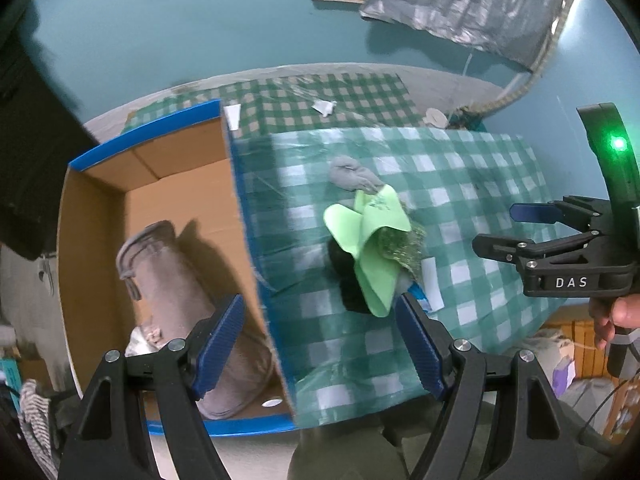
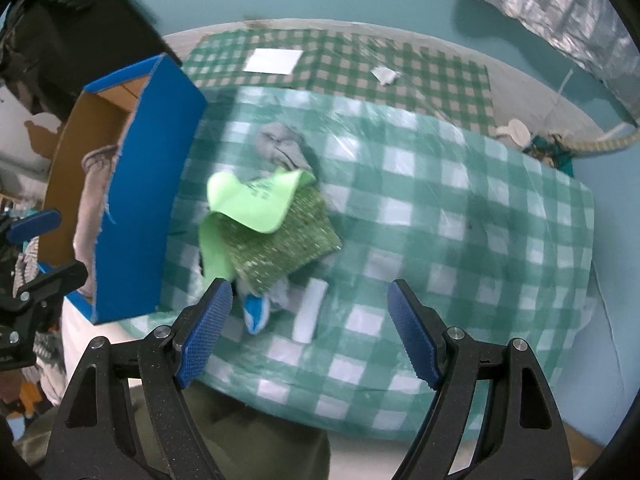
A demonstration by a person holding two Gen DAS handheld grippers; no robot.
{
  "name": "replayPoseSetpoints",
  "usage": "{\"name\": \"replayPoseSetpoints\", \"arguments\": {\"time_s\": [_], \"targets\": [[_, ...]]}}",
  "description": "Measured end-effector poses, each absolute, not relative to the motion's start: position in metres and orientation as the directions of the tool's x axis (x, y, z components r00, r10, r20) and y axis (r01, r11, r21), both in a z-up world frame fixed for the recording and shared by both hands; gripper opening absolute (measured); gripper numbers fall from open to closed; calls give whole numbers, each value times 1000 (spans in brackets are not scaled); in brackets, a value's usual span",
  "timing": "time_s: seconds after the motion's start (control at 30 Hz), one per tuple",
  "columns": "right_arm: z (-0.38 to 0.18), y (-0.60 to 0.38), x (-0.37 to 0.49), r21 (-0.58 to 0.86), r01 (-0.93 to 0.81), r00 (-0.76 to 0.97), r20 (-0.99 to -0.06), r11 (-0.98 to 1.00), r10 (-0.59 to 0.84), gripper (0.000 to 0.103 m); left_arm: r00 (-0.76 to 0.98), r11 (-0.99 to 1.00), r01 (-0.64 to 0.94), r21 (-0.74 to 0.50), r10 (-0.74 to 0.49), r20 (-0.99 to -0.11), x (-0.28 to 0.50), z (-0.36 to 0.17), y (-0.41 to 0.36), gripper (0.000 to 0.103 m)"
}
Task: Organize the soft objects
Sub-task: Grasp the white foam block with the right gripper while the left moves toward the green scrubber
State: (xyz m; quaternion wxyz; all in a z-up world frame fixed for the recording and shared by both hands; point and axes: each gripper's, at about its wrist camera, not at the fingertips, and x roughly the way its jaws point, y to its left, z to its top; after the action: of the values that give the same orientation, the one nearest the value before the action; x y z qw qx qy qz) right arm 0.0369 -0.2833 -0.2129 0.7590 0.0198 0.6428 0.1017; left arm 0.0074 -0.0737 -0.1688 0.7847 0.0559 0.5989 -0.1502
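A pile of soft things lies on the green checked cloth: a light green cloth, a glittery green scrub pad, a grey sock, a dark item and a blue-white item. A blue-edged cardboard box at the left holds a rolled grey cloth. My left gripper is open and empty over the box wall, near the pile. My right gripper is open and empty, just right of the pile; it also shows in the left wrist view.
A second checked cloth with a white paper and a scrap lies behind. A silver sheet hangs on the teal wall. A rope runs at the right. A white strip lies near the pile.
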Motion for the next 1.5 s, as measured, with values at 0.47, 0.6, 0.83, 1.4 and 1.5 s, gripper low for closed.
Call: {"name": "replayPoseSetpoints", "arguments": {"time_s": [0.47,0.6,0.83,1.4,1.5], "targets": [[-260,-300,20,113,-132,113,-985,985,128,80,136,936,334,-109,-162,-977,15,-206,-117,79],[-276,-293,21,114,-148,93,-987,983,128,80,110,942,319,-106,-147,-983,18,-220,-122,79],[-309,-282,22,96,-162,46,-993,982,105,74,85,954,286,-87,-115,-990,28,-242,-125,79],[-333,-256,25,97,-165,12,-995,981,100,51,43,968,224,-113,-126,-991,40,-258,-119,79],[-339,-254,26,103,-168,1,-994,980,105,43,42,972,208,-111,-123,-992,44,-262,-117,79]]}}
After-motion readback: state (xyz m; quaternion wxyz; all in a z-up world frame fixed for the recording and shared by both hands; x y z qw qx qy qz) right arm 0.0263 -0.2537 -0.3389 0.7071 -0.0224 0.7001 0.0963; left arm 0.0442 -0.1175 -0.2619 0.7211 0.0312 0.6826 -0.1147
